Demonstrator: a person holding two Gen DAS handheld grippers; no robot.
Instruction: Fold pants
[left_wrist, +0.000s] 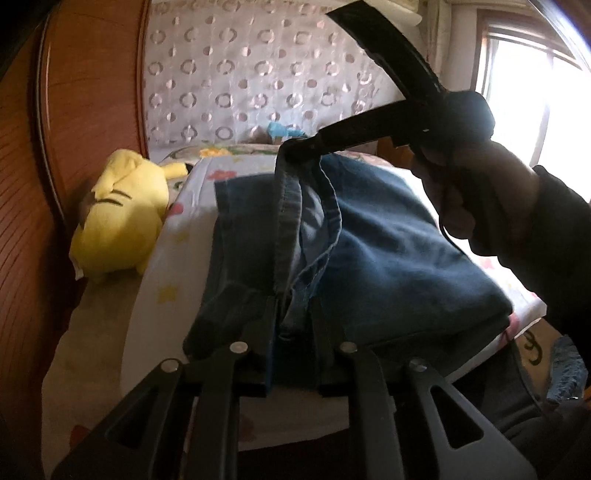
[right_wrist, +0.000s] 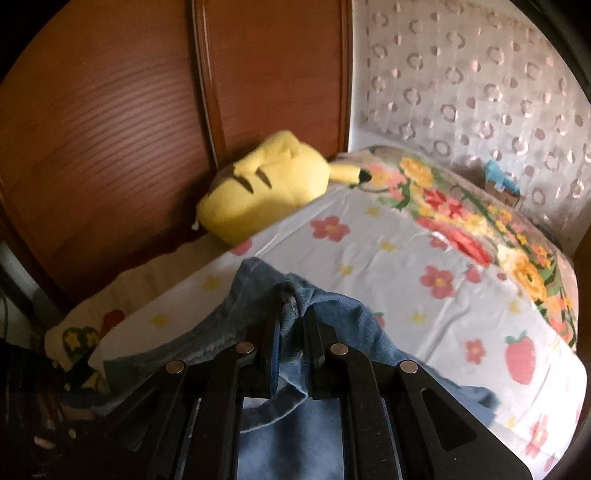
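Now my left tongs (left_wrist: 293, 306) and right tongs (right_wrist: 293, 314) each pinch a jeans (left_wrist: 388, 251) hem, bed (right_wrist: 388, 258) just beyond them.

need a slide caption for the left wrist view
Left claw and right claw each pinch the jeans over a floral bed sheet, yellow plush toy beside.
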